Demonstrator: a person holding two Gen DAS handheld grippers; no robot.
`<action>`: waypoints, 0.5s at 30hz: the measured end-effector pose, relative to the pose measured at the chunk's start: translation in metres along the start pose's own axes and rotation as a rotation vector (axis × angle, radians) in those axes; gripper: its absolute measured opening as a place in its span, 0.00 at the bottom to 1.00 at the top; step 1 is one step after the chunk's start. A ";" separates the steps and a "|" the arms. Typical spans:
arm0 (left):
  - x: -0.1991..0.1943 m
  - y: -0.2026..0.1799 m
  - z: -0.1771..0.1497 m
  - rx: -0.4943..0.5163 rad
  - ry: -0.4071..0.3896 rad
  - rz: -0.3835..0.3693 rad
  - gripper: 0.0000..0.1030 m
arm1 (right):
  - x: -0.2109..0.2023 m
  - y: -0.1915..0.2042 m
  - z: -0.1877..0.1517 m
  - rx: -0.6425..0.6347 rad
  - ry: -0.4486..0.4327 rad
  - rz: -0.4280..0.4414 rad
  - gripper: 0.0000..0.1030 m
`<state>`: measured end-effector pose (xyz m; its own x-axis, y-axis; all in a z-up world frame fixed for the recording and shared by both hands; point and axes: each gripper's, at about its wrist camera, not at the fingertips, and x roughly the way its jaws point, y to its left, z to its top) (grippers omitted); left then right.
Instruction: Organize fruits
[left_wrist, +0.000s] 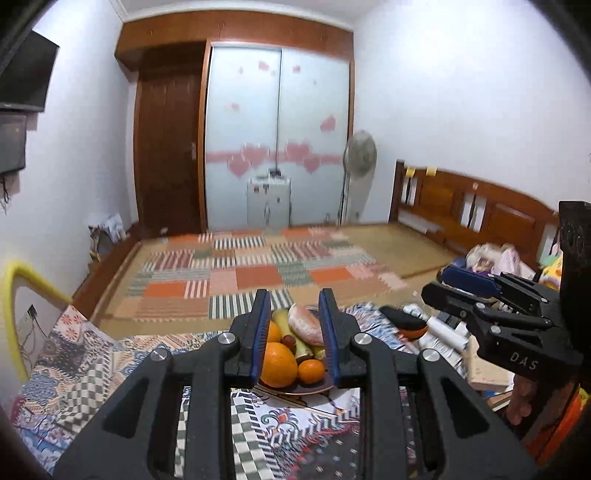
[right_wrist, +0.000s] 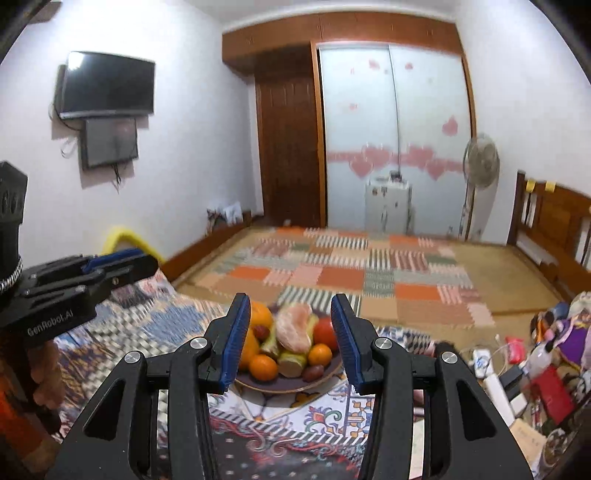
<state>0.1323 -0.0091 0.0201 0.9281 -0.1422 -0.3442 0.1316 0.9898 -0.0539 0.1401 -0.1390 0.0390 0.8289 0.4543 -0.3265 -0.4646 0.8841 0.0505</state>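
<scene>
Your left claw (left_wrist: 295, 332): jaws parted, narrow, nothing held. Your right claw (right_wrist: 290, 338): jaws wide, nothing held. Both hover short of plate (right_wrist: 325, 373) of fruits: oranges (left_wrist: 277, 363), tomato (right_wrist: 325, 332), peeled pomelo (right_wrist: 294, 328). Plate rests on patterned cloth (right_wrist: 295, 417).

The left gripper (left_wrist: 294, 336) covers both sides of the plate (left_wrist: 314, 390) in its own view, so only a middle strip of the fruit pile (left_wrist: 291, 347) shows. In the right wrist view the blue pad (right_wrist: 236, 339) hides part of the large orange (right_wrist: 246, 347). The small dark red fruits (right_wrist: 312, 373) are too small to name. The clutter (right_wrist: 535, 365) at the right is blurred and cut off by the frame edge.
</scene>
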 end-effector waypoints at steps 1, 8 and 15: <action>-0.015 -0.002 0.001 -0.002 -0.023 0.000 0.26 | -0.010 0.004 0.002 -0.001 -0.024 0.001 0.41; -0.082 -0.010 -0.002 0.005 -0.124 0.032 0.43 | -0.063 0.029 0.008 0.010 -0.138 0.001 0.57; -0.118 -0.015 -0.011 0.012 -0.169 0.051 0.61 | -0.074 0.038 0.006 0.010 -0.176 -0.031 0.78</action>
<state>0.0166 -0.0070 0.0515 0.9789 -0.0897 -0.1837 0.0859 0.9959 -0.0288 0.0629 -0.1388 0.0710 0.8851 0.4379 -0.1573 -0.4353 0.8987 0.0529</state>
